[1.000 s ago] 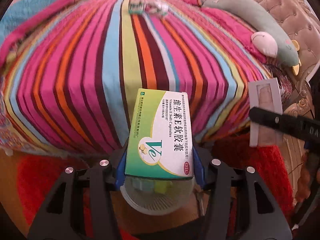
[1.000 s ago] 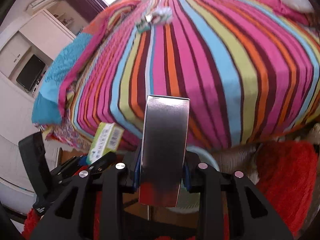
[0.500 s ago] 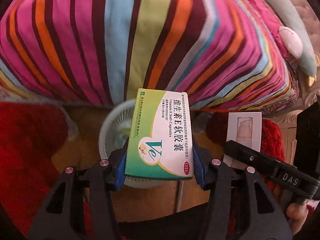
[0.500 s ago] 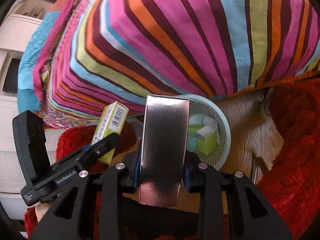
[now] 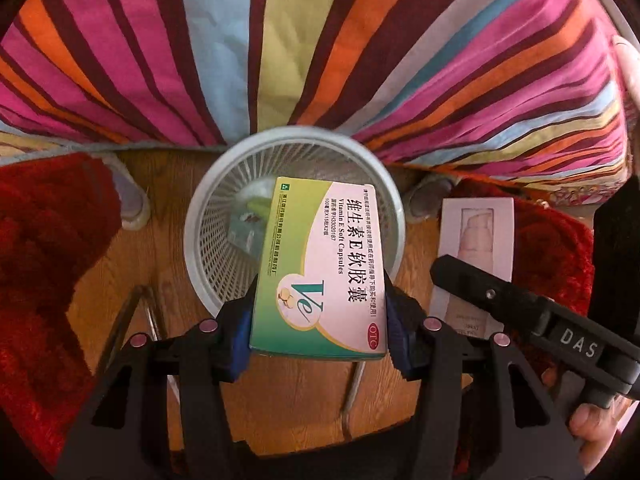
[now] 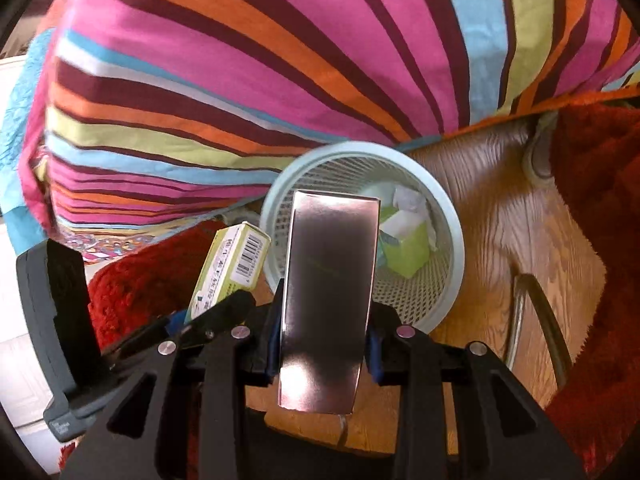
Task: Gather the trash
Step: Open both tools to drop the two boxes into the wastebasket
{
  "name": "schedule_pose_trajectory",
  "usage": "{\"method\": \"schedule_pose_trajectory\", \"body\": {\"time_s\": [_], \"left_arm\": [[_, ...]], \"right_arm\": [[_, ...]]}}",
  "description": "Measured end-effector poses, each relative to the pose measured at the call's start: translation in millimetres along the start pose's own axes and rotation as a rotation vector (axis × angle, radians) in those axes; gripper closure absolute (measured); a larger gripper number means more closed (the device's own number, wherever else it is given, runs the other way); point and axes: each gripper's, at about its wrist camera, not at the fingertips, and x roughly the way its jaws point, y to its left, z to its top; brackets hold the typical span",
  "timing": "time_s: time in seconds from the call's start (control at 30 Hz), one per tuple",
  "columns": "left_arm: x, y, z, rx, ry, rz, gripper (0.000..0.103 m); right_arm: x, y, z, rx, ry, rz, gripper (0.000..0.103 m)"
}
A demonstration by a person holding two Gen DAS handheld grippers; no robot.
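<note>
My left gripper (image 5: 320,312) is shut on a green-and-white vitamin E box (image 5: 320,268), which hangs over the rim of a pale mesh waste basket (image 5: 208,216) on the wooden floor. My right gripper (image 6: 324,320) is shut on a tall shiny silver box (image 6: 328,292), held over the near edge of the same basket (image 6: 448,232). Inside the basket lie a lime-green carton (image 6: 408,248) and crumpled white paper (image 6: 412,200). In the left wrist view the right gripper's box (image 5: 476,236) shows its white face. The vitamin E box (image 6: 232,264) also appears at the left of the right wrist view.
The striped bedspread (image 5: 280,60) hangs just behind the basket. Red shaggy rugs (image 5: 44,264) lie on both sides on the wooden floor (image 6: 492,216). A metal loop (image 6: 536,320) rests on the floor near the basket. A slipper (image 5: 132,200) lies left of the basket.
Both grippers have tilted down from the bed top toward the floor and come closer to the waste basket, which now sits under both held boxes. Both stay shut on their boxes.
</note>
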Motion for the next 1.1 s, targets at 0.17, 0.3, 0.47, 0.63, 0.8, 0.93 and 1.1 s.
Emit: {"method": "schedule_pose_trajectory", "body": {"time_s": [0.17,0.3,0.47,0.63,0.8,0.93,1.1], "left_arm": [[30.4,4.0,5.6,-0.026,0.092,0.007,0.05],[47.3,9.4,6.9,-0.052,0.15,-0.001,0.05],[54.6,10.9,6.4,-0.06,0.186,-0.008,0.049],[54.9,15.1,6.8,-0.08,0.201,0.001,0.03],[55.4,16.4,8.9,-0.085,0.19,0.034,0.016],[56.1,18.2,8.5,-0.094,0.194,0.038,0.016],[55.6,16.6,9.0,-0.091,0.189,0.043,0.016]], "right_arm": [[25.4,-7.9,11.6,0.041,0.065,-0.025,0.072],[47.5,-21.4,16.2,0.108,0.123,-0.044,0.072],[57.5,-29.0,17.0,0.144,0.151,-0.052,0.072],[60.5,-29.6,17.7,0.153,0.161,-0.039,0.07],[64.2,-36.2,18.5,0.205,0.166,-0.038,0.022],[59.6,-38.3,20.1,0.222,0.146,-0.031,0.022],[59.2,-40.1,21.0,0.229,0.147,-0.035,0.022]]}}
